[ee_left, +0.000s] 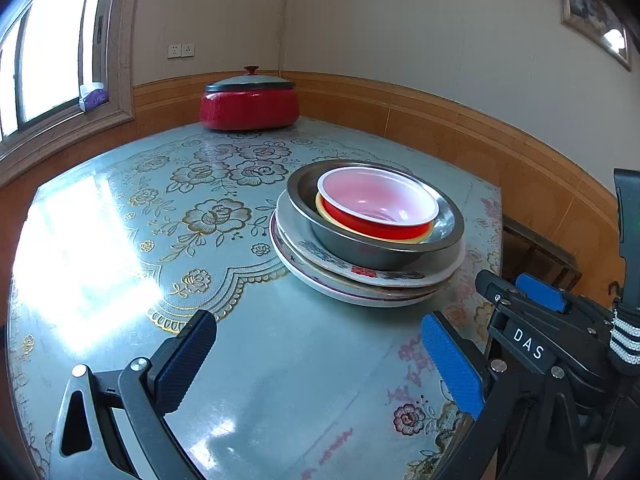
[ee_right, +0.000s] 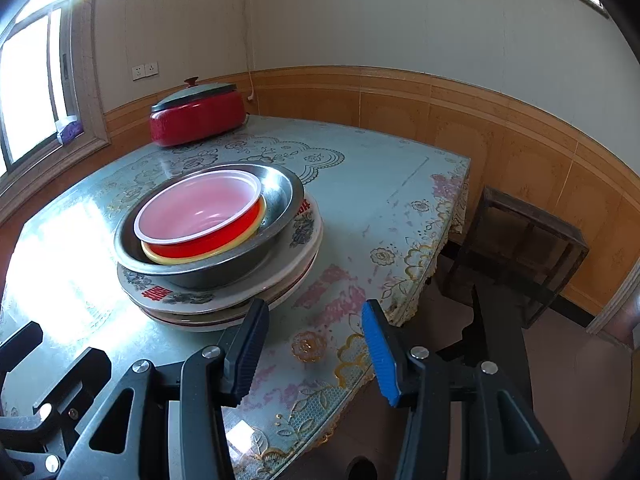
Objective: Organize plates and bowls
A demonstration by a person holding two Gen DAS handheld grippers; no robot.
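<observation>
The yellow bowl shows only its rim beneath the red bowl; the lower plates show edges only; the picture frame at 2 o'clock is cropped.

Red bowl nested in steel bowl atop plates; left gripper fingers apart.

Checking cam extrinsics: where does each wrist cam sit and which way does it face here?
Left wrist: on the left gripper, low over the table, facing the room corner; its open fingers frame bare cloth, with the right gripper at right.
Right wrist: on the right gripper, near the table's edge, facing the same corner; its fingers are open, beside the plate stack.
Shared: plate stack, steel bowl, red bowl, red pot, window.
</observation>
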